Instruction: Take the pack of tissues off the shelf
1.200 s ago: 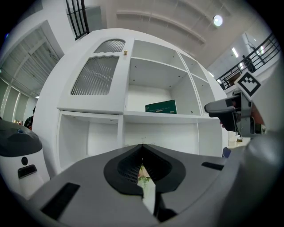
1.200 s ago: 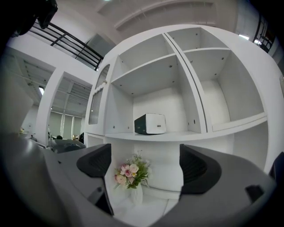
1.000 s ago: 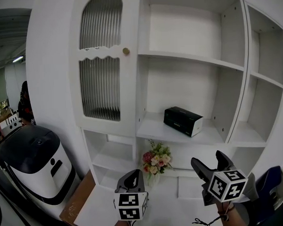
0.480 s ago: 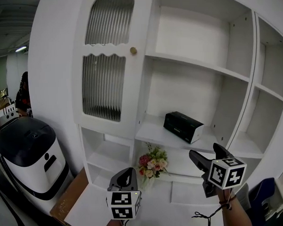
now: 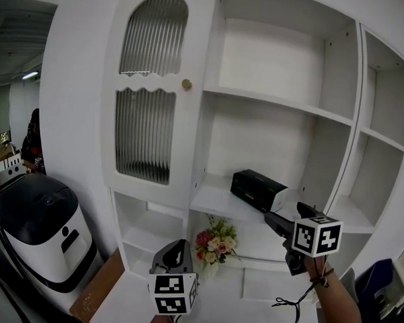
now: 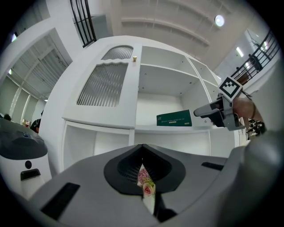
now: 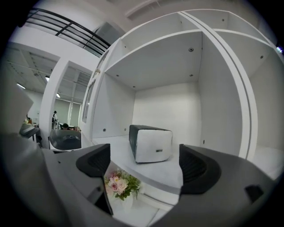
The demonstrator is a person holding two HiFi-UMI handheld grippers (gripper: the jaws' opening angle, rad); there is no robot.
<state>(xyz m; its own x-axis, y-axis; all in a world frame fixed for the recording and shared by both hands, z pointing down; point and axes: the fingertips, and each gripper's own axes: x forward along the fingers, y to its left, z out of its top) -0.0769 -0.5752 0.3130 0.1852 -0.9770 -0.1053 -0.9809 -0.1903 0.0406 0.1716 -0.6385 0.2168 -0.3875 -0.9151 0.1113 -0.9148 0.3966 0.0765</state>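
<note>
Two grippers hang in front of a white shelf unit. The pack of tissues, dark with a white end, lies flat on the middle shelf board, in the open bay at 3 o'clock from the ribbed-glass door.

In the head view the right gripper sits just below the board's front edge, with the pack at its 11 o'clock and apart from it. Its jaws stand wide apart; its own view frames the pack's white end between them, no pad touching it.

The left gripper is lower, at 8 o'clock from the right one. Its jaws are closed together on nothing, leaving only a sliver. A small bunch of flowers stands at its 2 o'clock, on the lower shelf. A black-topped white machine stands at its 9 o'clock.
</note>
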